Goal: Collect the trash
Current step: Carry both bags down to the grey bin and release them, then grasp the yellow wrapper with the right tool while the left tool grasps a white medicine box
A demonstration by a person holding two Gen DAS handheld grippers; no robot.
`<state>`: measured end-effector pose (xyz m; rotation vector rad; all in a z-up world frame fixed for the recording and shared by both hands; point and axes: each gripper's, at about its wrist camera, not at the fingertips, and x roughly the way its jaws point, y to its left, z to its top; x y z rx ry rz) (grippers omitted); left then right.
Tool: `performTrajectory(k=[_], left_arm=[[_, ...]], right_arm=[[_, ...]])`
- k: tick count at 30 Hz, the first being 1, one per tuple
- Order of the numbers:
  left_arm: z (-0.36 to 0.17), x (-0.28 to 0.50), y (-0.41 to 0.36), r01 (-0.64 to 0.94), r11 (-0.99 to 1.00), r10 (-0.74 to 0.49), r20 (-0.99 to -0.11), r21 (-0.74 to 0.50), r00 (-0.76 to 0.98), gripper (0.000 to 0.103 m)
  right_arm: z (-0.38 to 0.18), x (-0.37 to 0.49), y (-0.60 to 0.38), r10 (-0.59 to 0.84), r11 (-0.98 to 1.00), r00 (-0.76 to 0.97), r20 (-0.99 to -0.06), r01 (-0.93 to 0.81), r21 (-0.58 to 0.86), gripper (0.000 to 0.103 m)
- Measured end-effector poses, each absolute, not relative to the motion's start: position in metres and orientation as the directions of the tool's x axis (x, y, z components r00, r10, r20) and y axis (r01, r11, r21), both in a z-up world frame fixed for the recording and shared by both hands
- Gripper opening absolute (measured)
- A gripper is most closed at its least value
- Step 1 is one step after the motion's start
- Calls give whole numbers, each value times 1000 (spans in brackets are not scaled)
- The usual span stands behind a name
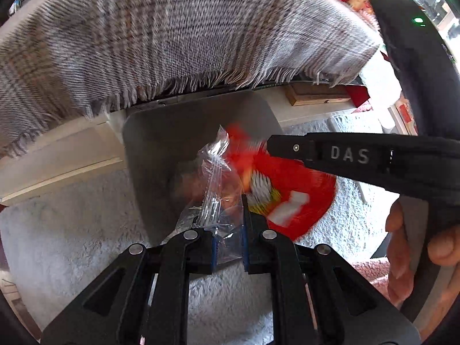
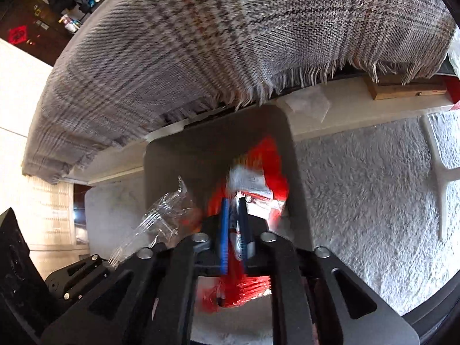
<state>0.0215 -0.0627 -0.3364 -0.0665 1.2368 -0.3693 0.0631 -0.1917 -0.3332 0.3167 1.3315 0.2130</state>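
Note:
A grey bin (image 1: 161,143) stands open on a white shaggy rug, directly below both grippers. My left gripper (image 1: 230,235) is shut on a crumpled clear plastic wrapper (image 1: 212,172), which sticks up from its blue pads over the bin's mouth. The right gripper (image 1: 271,146) reaches in from the right, held by a hand (image 1: 402,244). A red snack wrapper (image 1: 293,178) hangs blurred under it, partly over the bin's rim. In the right wrist view my right gripper (image 2: 233,224) points down into the bin (image 2: 184,161). Its pads stand slightly apart, with the blurred red wrapper (image 2: 273,161) loose between them and the clear wrapper (image 2: 166,218) to the left.
A grey plaid blanket (image 1: 172,43) with a fringe overhangs the bin from behind. The shaggy rug (image 1: 72,230) surrounds the bin. A wooden box (image 1: 316,97) lies under the furniture at the right, and a white furniture leg (image 2: 442,178) stands on the rug.

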Motion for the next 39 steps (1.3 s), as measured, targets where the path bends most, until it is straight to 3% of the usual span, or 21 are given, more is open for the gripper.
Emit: performTrajectory(k=[1,3,4,5,8,10,18,25,33,39], left_arm=[[-341,26,-64,237,937,-315,-910,-255,269,11],[-349,34,-63,234,938,-314,-913,-256,260,13],[-353,37,-63,232,937,-317,-914,-260,255,14],[-356,39,-64,228,937,-320,-913,-265,251,16],[-364,45,-63,215,935,-332,-910,-282,249,24],[-367,48,-63,216,938,-323,-912,-272,253,47],[-337,39,-63,254,943,-294,-898,-217,326,88],[-275,30,-39,254,949,-279,-868,-185,410,93],[-213,59,-28,229,949,-300,-848,-217,437,95],[-178,102,-44,260,951,-281,-816,-167,505,95]], right_arm=[[-335,66,-194,335,936,230,-914,30,351,15],[-337,72,-199,332,934,238,-913,48,353,32],[-337,74,-203,326,934,253,-911,60,351,49],[-335,75,-207,317,935,282,-906,70,349,56],[-331,79,-214,301,935,306,-903,90,342,57],[-329,81,-217,285,937,322,-903,103,333,64],[-303,77,-232,194,957,393,-899,125,261,83],[-231,67,-238,147,977,486,-861,67,205,99],[-161,83,-263,68,988,568,-820,75,133,99],[-137,127,-293,81,955,625,-776,174,240,100]])
